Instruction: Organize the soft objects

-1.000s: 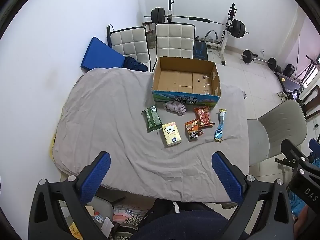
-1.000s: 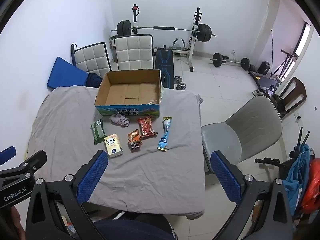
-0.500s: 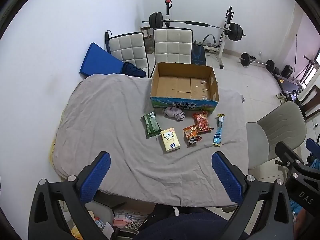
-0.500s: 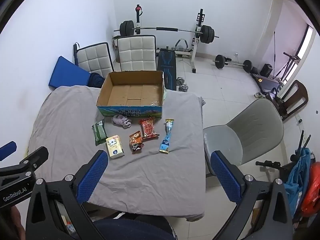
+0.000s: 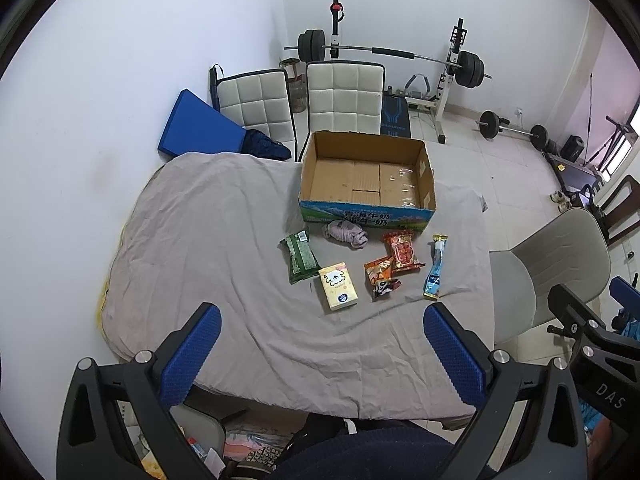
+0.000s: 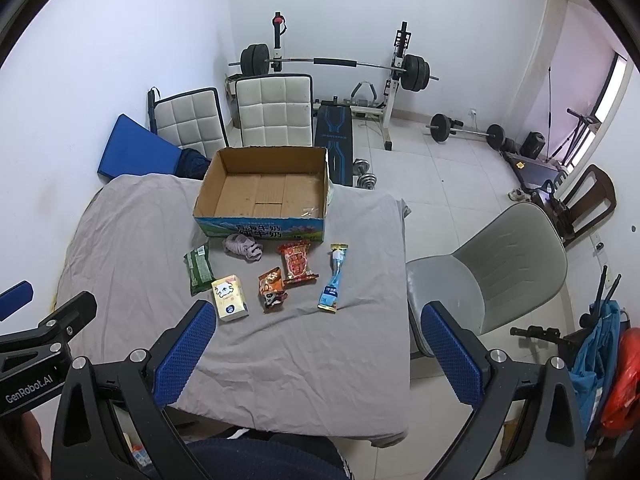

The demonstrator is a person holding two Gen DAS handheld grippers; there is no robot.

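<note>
Print on the snack packets (image 5: 403,251) too small to read. Right gripper (image 5: 592,344) cut off at right edge of left wrist view; left gripper (image 6: 36,340) cut off at left edge of right wrist view. Cardboard box (image 6: 264,196) near wall hides part of the crumpled cloth (image 6: 243,246).

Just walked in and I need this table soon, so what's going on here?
A person holds a two-finger gripper in each hand above the cloth-covered table; the left gripper and right gripper are both open and empty. Six small things lie in front of an empty cardboard box: a green packet, a tissue pack, a wad of cloth, two snack packets and a blue stick pack. Nothing is packed yet.
</note>
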